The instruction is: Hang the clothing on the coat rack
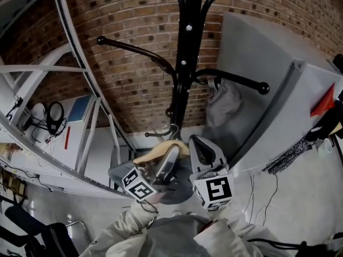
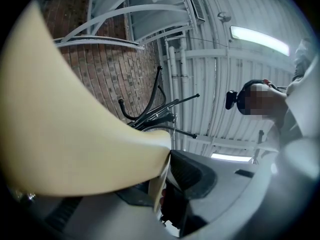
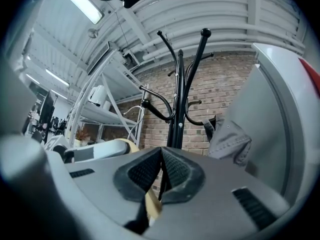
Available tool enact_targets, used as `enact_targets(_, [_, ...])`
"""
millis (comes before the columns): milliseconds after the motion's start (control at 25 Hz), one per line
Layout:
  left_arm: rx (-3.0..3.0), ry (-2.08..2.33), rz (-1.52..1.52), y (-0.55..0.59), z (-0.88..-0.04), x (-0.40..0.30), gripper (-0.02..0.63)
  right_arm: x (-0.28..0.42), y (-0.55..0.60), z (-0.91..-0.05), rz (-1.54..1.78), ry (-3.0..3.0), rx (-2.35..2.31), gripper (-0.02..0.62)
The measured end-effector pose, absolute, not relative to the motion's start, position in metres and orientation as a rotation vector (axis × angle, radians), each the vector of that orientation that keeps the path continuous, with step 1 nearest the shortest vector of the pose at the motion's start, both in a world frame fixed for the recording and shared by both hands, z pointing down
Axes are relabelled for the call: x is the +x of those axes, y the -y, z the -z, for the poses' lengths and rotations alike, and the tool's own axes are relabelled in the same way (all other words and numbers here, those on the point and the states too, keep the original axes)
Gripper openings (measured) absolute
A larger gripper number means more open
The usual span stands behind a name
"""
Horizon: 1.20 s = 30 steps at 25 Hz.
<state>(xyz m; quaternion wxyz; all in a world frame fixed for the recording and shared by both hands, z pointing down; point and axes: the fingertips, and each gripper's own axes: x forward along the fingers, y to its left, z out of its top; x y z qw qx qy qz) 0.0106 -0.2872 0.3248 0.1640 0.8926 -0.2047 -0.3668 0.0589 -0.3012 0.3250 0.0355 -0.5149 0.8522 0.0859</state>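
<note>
Cream clothing [image 2: 75, 134] crosswise, tight in left tongs [image 2: 163, 176] and right tongs [image 3: 161, 170], hook [image 1: 169, 131] toward coat rack [image 1: 188, 47].

left tool [image 1: 172, 154] and right tool [image 1: 197, 144] raised side by side, jaws clamped on a cream hanger [image 1: 154, 153].

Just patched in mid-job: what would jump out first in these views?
The black coat rack stands dead centre against the brick wall, with a grey garment already hanging from its right-hand arm. Just below it, the left hand-held gripper and the right hand-held gripper are both shut on a cream garment, which fills much of the left gripper view.
</note>
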Motion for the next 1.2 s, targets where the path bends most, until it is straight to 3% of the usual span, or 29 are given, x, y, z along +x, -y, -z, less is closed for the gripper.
enact_targets(1200, [2.568,0.592,1.165,0.341,-0.288,0.027,0.098,0.081,0.356,-0.303,-0.337,-2.65,-1.562,0.025])
